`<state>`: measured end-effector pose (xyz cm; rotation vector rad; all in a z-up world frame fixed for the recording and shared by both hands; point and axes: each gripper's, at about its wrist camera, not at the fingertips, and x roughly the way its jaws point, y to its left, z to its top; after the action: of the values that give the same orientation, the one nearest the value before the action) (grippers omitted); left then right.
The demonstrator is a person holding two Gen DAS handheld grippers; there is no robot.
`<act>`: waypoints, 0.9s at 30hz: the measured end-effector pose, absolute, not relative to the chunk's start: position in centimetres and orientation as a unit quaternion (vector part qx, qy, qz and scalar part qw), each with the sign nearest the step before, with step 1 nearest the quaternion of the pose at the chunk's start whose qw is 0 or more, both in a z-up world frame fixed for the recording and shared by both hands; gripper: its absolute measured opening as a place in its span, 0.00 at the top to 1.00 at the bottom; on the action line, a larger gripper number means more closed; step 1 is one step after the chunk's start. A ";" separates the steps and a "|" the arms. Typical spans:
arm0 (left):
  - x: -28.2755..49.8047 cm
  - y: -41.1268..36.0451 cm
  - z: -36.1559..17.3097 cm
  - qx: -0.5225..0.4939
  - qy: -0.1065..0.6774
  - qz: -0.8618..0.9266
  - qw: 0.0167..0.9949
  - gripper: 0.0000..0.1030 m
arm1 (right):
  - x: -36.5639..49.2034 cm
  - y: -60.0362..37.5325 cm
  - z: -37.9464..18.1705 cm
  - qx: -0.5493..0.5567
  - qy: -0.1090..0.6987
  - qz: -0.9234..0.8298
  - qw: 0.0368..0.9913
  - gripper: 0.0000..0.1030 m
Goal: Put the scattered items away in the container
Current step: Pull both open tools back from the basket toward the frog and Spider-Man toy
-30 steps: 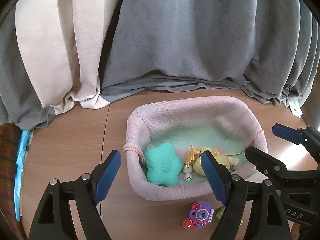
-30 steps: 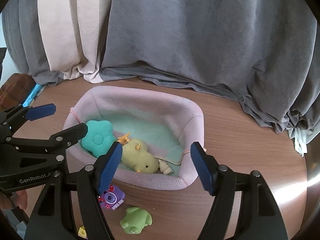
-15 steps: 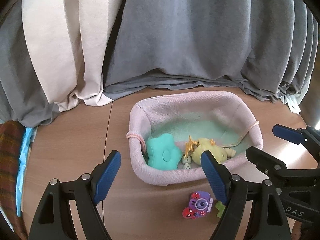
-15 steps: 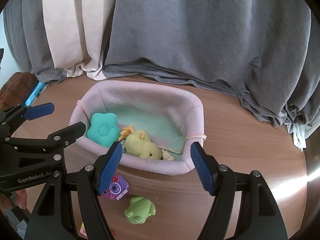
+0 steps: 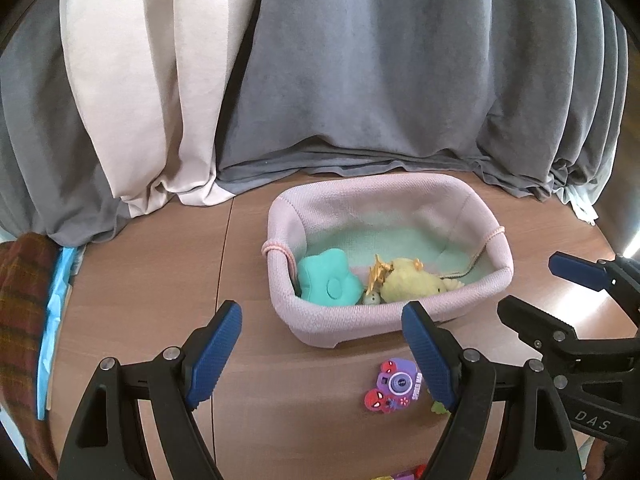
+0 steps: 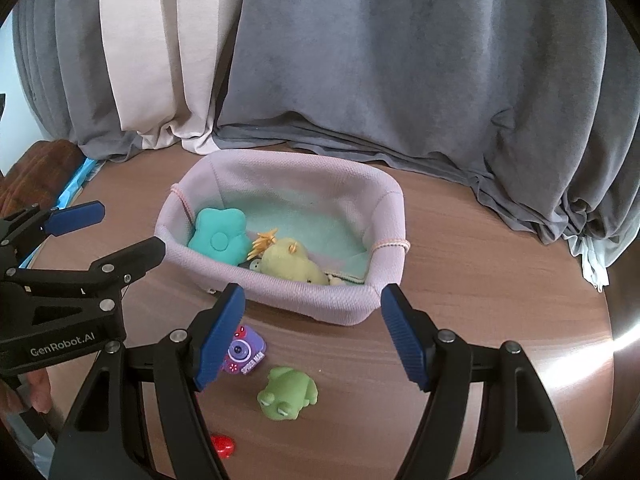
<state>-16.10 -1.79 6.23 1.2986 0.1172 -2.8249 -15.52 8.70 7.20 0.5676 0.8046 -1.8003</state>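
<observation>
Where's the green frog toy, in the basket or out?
Out. The green frog toy lies on the table in front of the basket.

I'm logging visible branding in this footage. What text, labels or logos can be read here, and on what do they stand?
"GenRobot.AI": white print on the black body of the left gripper, seen from the right wrist view.
"DAS": white letters on the black body of the right gripper, cut off at the frame edge.
"SPIDER MAN", small and only just legible: on the purple toy camera on the table.
</observation>
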 end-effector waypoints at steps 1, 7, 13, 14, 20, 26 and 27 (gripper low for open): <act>-15.9 -1.7 6.2 0.417 0.037 -0.908 0.015 0.23 | -15.5 8.9 7.2 0.237 0.335 -0.750 0.518 0.34; -15.0 -1.6 6.3 0.415 0.035 -0.909 0.016 0.23 | -15.1 9.5 7.2 0.236 0.339 -0.746 0.523 0.34; -14.3 -1.4 6.3 0.414 0.035 -0.909 0.017 0.23 | -14.9 10.3 7.2 0.234 0.339 -0.746 0.524 0.34; -14.3 -1.4 6.3 0.414 0.035 -0.909 0.016 0.23 | -14.9 10.4 7.1 0.235 0.339 -0.745 0.524 0.34; -13.1 -1.3 6.2 0.414 0.037 -0.909 0.016 0.23 | -14.6 11.0 6.9 0.235 0.343 -0.744 0.523 0.34; -12.3 -1.2 6.4 0.412 0.035 -0.910 0.016 0.23 | -14.0 11.6 7.0 0.232 0.343 -0.743 0.525 0.34; -12.1 -1.2 6.4 0.412 0.035 -0.910 0.016 0.23 | -13.9 11.7 7.1 0.232 0.344 -0.743 0.525 0.34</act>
<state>-12.11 -1.24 6.39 1.2810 0.1099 -2.8316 -13.92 11.75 7.08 0.5541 0.8217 -1.7777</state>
